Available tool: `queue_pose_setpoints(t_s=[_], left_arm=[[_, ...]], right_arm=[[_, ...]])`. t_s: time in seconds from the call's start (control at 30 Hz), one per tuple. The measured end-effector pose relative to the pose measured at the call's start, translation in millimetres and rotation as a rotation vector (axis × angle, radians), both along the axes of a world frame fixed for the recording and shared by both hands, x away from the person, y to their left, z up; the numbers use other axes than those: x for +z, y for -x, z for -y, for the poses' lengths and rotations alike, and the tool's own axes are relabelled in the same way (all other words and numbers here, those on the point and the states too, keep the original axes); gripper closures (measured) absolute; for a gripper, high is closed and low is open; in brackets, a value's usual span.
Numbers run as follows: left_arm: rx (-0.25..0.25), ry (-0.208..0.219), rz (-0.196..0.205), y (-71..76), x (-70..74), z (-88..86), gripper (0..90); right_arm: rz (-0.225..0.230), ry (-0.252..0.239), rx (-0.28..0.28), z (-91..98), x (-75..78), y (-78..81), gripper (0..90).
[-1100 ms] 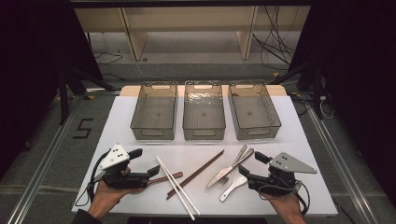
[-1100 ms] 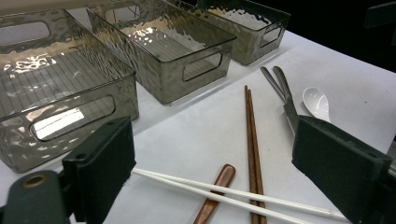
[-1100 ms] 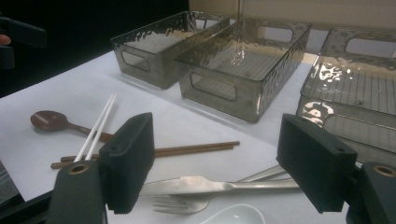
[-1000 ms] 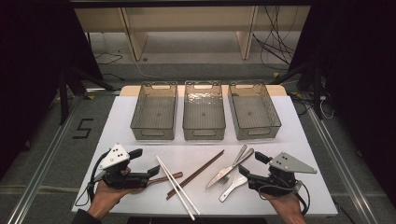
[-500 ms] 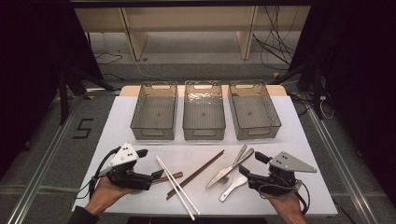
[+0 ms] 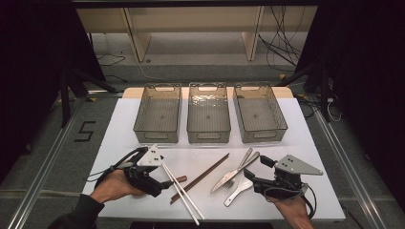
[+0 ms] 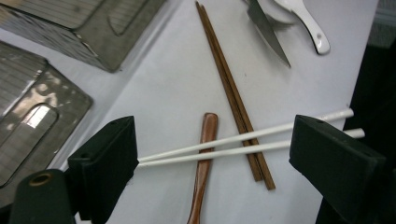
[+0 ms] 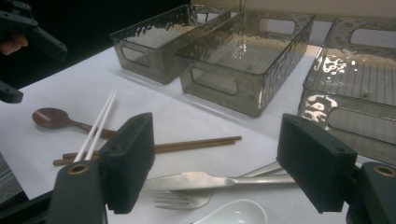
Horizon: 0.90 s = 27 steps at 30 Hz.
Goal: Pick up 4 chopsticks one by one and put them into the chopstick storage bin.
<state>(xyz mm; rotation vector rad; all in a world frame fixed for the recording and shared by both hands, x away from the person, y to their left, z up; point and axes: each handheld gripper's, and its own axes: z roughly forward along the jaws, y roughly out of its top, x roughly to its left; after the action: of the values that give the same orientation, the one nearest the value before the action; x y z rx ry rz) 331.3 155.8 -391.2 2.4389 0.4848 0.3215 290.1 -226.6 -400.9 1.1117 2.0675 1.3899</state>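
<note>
Two white chopsticks (image 6: 181,193) (image 7: 243,142) lie side by side on the white table (image 6: 286,143), crossing a pair of brown chopsticks (image 6: 200,177) (image 7: 233,98) and a wooden spoon (image 6: 179,180) (image 7: 203,163). My left gripper (image 6: 161,180) (image 7: 215,149) hangs open over them, one jaw at each end of the white pair, touching neither. To the right lie a knife (image 6: 228,180) (image 8: 201,178), a fork (image 6: 244,160) (image 8: 180,199) and a white spoon (image 6: 238,189) (image 8: 229,215). My right gripper (image 6: 255,174) (image 8: 222,163) is open just behind these, holding nothing.
Three clear grey bins stand in a row at the back: left (image 6: 157,114), middle (image 6: 208,114), right (image 6: 260,114). Bare table stretches between bins and cutlery. The table's front edge is close under both hands. A cable (image 6: 107,171) trails from the left gripper.
My left gripper has moved right and tipped over the near end of the white chopsticks. The right gripper and all cutlery have stayed put.
</note>
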Motion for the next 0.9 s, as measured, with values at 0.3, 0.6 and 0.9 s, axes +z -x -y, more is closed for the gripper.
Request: queue_pose_setpoints(t_s=[0.3, 0.6, 0.9], left_arm=[[-0.137, -0.180, -0.017, -2.5, -18.4, 17.3, 16.5], [-0.281, -0.314, -0.015, -4.8, -34.9, 36.7, 25.1], [-0.360, -0.373, -0.028, -8.0, -47.8, 42.0, 32.5]], right_arm=[[-0.016, 0.005, 0.010, -1.1, -0.8, -1.2, 28.2], [-0.026, 0.009, 0.021, -1.7, -1.5, -1.9, 28.2], [-0.029, 0.010, 0.029, -2.3, -1.9, -2.2, 28.2]])
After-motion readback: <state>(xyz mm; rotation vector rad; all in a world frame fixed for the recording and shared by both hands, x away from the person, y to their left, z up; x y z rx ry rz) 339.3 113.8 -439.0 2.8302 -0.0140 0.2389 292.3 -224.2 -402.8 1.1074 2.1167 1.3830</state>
